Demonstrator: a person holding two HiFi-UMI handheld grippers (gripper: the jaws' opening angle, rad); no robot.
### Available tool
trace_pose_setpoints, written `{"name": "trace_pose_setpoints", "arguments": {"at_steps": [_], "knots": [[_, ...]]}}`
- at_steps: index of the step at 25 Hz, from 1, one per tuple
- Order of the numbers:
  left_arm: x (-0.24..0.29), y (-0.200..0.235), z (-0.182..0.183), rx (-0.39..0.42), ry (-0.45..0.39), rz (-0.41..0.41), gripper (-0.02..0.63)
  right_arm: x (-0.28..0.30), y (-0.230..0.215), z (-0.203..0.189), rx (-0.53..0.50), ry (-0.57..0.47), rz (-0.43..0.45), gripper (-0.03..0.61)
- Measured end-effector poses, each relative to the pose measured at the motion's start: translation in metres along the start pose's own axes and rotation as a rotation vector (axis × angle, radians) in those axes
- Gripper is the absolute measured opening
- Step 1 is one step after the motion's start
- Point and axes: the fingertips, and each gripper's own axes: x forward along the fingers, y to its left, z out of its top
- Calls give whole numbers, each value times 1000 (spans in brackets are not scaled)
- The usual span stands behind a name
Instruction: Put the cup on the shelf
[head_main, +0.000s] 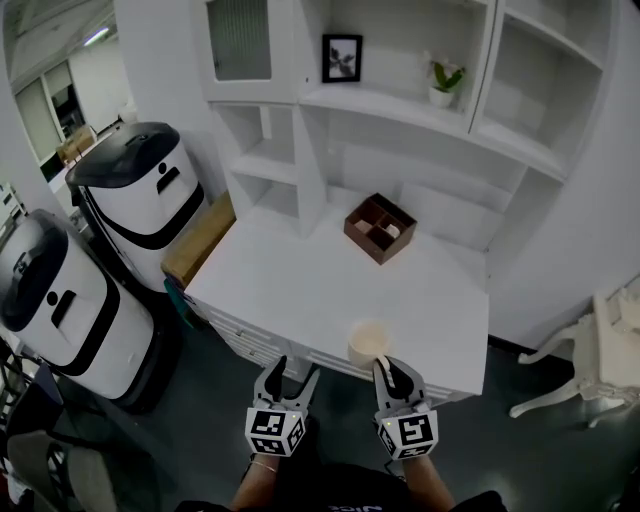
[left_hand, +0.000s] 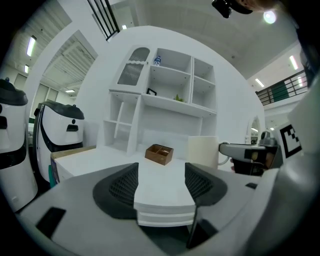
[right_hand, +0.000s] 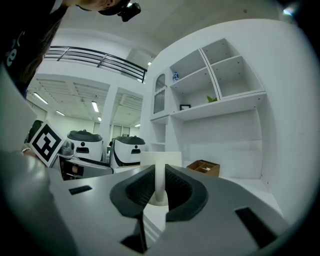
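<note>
Pinching only the thin handle (right_hand: 160, 175) of the cup (head_main: 368, 345), the right gripper (head_main: 385, 368) may let it pivot or slip before reaching the upper-centre shelf (head_main: 385, 105); the left gripper (head_main: 290, 378) is open, empty.

A cream cup (head_main: 368, 345) is upright at the near edge of the white surface (head_main: 300, 290), its handle pinched between the jaws of the right hand-held gripper (head_main: 392, 375). The white shelf (head_main: 400, 105) rises along the far edge, well apart.
</note>
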Motion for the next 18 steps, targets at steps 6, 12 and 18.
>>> {"name": "trace_pose_setpoints", "arguments": {"at_steps": [6, 12, 18], "knots": [[61, 59, 26, 5, -6, -25, 288, 75, -16, 15, -10, 0, -46, 51], [103, 104, 53, 13, -13, -57, 288, 134, -14, 24, -26, 6, -72, 51], [131, 138, 62, 37, 8, -92, 288, 179, -7, 29, -25, 8, -91, 51]]}}
